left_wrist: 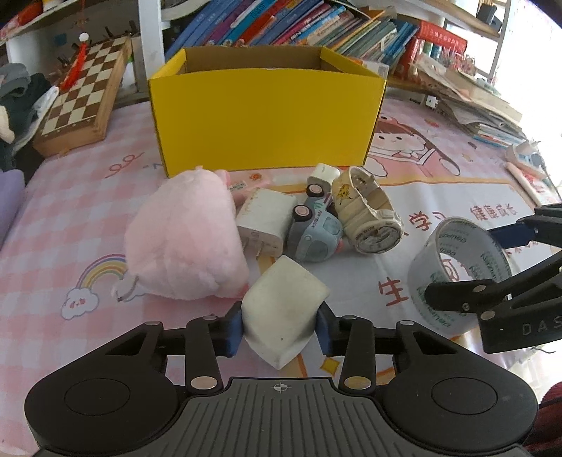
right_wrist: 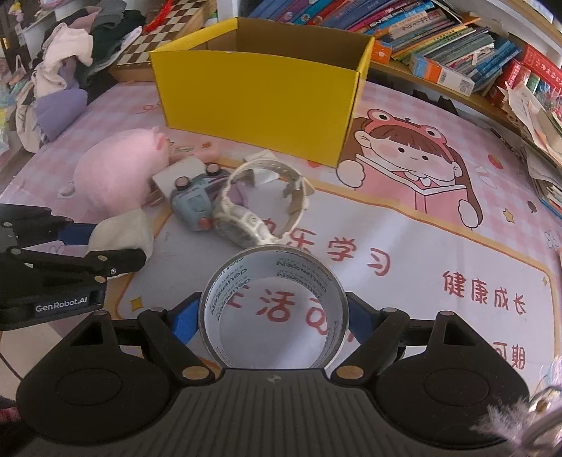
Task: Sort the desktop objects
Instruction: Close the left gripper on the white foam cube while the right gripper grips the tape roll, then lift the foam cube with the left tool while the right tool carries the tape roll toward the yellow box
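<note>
My left gripper (left_wrist: 280, 328) is shut on a white block (left_wrist: 284, 306), held just above the mat; it shows in the right wrist view too (right_wrist: 121, 233). My right gripper (right_wrist: 272, 316) is shut on a clear tape roll (right_wrist: 274, 302), also seen in the left wrist view (left_wrist: 456, 270). On the mat lie a pink plush (left_wrist: 182, 239), a white charger (left_wrist: 265, 219), a blue toy car (left_wrist: 314, 232) and a cream watch (left_wrist: 368, 214). An open yellow box (left_wrist: 263, 116) stands behind them.
A chessboard case (left_wrist: 84, 95) lies at the back left beside a pile of clothes (right_wrist: 70, 63). Bookshelves (left_wrist: 298, 24) and stacked papers (left_wrist: 474, 102) line the back and right. The pink printed mat (right_wrist: 439, 228) covers the table.
</note>
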Available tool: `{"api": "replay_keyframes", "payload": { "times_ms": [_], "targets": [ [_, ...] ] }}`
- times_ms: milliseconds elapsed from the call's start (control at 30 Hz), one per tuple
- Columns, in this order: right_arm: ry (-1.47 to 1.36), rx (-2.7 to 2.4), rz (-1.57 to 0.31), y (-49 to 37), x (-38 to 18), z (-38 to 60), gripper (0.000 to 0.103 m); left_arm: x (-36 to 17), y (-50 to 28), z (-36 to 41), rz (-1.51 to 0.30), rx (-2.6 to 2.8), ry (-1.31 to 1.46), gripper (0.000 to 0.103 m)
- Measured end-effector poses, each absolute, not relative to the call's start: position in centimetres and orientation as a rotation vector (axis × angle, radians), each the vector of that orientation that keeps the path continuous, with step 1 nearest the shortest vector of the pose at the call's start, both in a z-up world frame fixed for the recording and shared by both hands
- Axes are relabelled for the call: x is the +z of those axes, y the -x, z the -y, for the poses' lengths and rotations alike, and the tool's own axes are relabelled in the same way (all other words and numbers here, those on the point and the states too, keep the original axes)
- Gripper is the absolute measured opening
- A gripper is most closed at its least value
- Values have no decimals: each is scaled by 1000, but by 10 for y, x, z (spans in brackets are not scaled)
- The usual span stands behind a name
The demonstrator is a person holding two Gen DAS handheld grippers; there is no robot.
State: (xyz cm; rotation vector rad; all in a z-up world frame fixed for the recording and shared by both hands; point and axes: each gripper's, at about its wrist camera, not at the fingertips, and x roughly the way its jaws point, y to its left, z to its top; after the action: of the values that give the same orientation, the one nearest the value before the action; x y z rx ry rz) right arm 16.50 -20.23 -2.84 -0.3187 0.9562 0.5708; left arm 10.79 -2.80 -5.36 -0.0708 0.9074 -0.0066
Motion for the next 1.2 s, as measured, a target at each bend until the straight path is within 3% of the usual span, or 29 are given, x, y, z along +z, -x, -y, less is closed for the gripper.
{"api": "replay_keyframes", "payload": {
  "times_ms": [1200],
  "targets": [
    [278,516,-888,-104,-11,175,82,-27,-54,-8,-814,-63,58,32]
  ]
}}
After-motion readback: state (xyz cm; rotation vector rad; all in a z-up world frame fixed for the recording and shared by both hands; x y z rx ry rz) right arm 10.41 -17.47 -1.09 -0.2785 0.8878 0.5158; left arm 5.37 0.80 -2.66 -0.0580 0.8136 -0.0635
